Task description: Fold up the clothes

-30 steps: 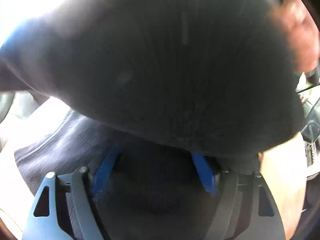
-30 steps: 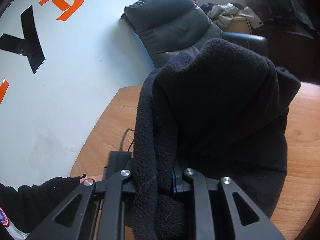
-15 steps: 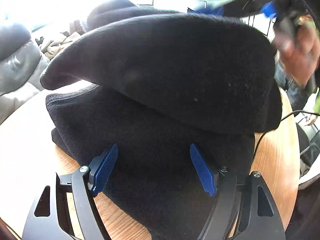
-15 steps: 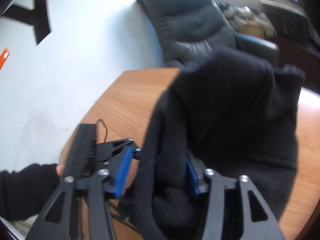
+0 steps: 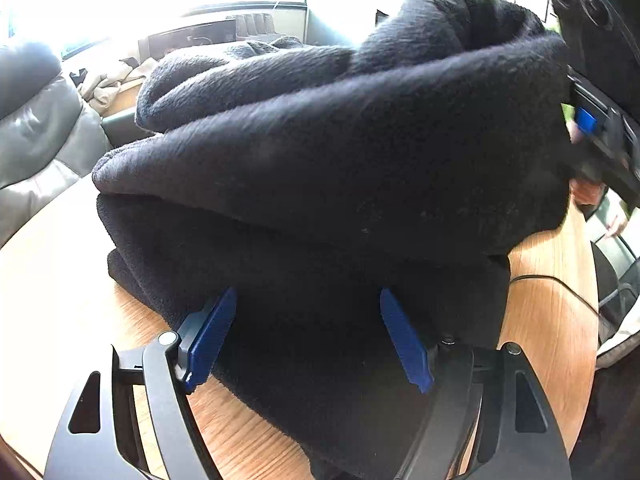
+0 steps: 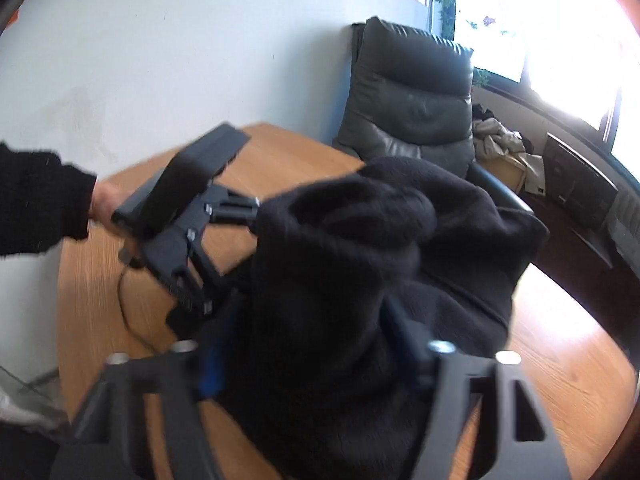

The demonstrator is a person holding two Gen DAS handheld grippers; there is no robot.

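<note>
Left wrist view: black fleece garment (image 5: 320,184) heaped mid-frame on the wooden table (image 5: 60,280), thick, soft and floppy, best pinched at a hem, left gripper (image 5: 308,336) spread wide, gripping nothing

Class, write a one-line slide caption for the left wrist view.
Open left tool poised over a folded black fleece on a wooden table, right tool at its far edge.
</note>
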